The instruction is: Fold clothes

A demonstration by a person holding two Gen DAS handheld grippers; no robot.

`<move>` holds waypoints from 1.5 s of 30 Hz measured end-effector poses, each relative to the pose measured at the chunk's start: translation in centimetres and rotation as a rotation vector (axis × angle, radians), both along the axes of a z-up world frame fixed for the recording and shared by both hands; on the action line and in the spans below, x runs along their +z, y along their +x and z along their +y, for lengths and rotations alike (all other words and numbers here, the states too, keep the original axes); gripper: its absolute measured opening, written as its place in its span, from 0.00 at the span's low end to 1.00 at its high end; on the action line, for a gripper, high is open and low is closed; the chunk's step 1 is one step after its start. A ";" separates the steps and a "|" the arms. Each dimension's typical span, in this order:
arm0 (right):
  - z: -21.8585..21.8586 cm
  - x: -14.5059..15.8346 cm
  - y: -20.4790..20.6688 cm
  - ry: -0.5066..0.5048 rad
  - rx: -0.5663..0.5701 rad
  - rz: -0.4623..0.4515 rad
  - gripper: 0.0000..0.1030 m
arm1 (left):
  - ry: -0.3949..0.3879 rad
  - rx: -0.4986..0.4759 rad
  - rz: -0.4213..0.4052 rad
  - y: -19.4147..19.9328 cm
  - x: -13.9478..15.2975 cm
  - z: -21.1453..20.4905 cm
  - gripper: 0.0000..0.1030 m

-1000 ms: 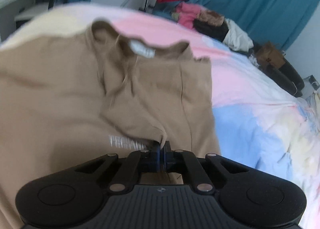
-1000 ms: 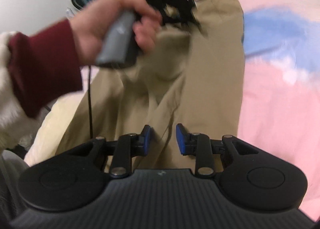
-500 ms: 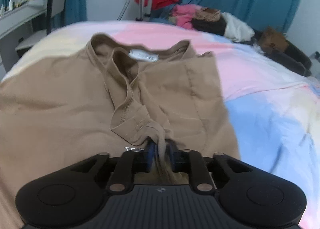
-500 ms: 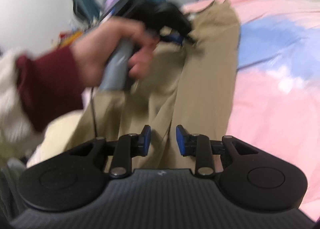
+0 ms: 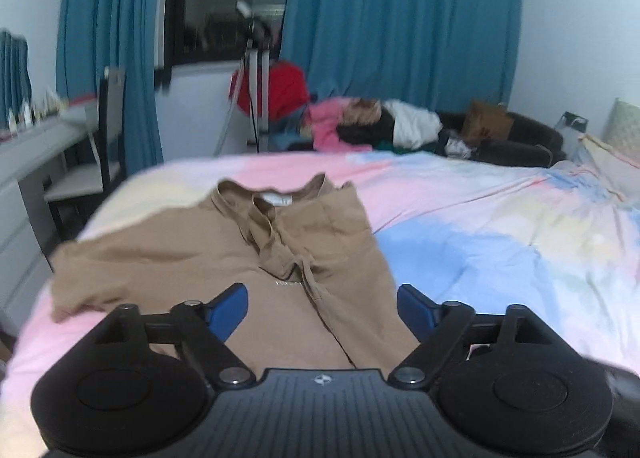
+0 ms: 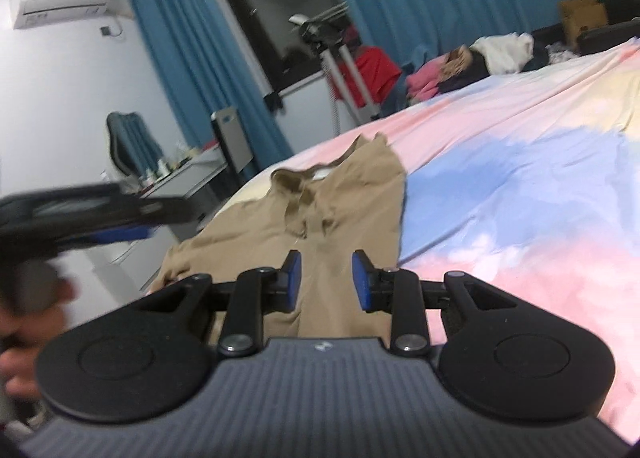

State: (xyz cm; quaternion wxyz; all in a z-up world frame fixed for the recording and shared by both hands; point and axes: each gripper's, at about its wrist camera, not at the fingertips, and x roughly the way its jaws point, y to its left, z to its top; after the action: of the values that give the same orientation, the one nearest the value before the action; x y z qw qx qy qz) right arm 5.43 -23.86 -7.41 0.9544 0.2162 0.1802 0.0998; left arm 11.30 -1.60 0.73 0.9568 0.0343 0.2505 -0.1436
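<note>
Nearest, left gripper (image 5: 322,304): blue-padded jaws spread wide, just opened, nothing between them, lifted clear of the cloth. Right gripper (image 6: 326,278): jaws parted by a narrow gap, nothing pinched, cloth seen below and beyond the gap. At the left edge of the right wrist view, a blurred hand (image 6: 24,322) around the other gripper's handle. Past the fingers, tan shirt (image 5: 224,258) flat on the pastel bedsheet (image 5: 500,242), right side folded over the middle, sleeve lying on the chest, collar at the far end. Farther off, clothes pile (image 5: 372,126) by a tripod (image 5: 252,90). Beyond, blue curtains (image 5: 400,18).
</note>
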 end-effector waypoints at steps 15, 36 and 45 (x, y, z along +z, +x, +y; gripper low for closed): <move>2.0 0.4 -1.1 -0.099 -0.001 -0.016 0.83 | -0.059 0.022 -0.025 -8.3 -2.5 4.9 1.00; 21.6 1.1 17.8 -0.322 0.472 -0.001 0.72 | -0.137 0.129 -0.092 -9.9 0.8 17.4 1.00; 36.3 -2.7 25.1 -0.511 0.686 -0.004 0.69 | -0.293 0.208 0.006 -6.8 -2.5 22.4 1.00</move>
State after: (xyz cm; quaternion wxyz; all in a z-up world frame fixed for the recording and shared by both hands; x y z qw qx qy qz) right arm 30.55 12.39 -10.16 0.8890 -0.1002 0.2588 0.3642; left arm 4.55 20.78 -1.76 0.9604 -0.1321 0.2322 -0.0789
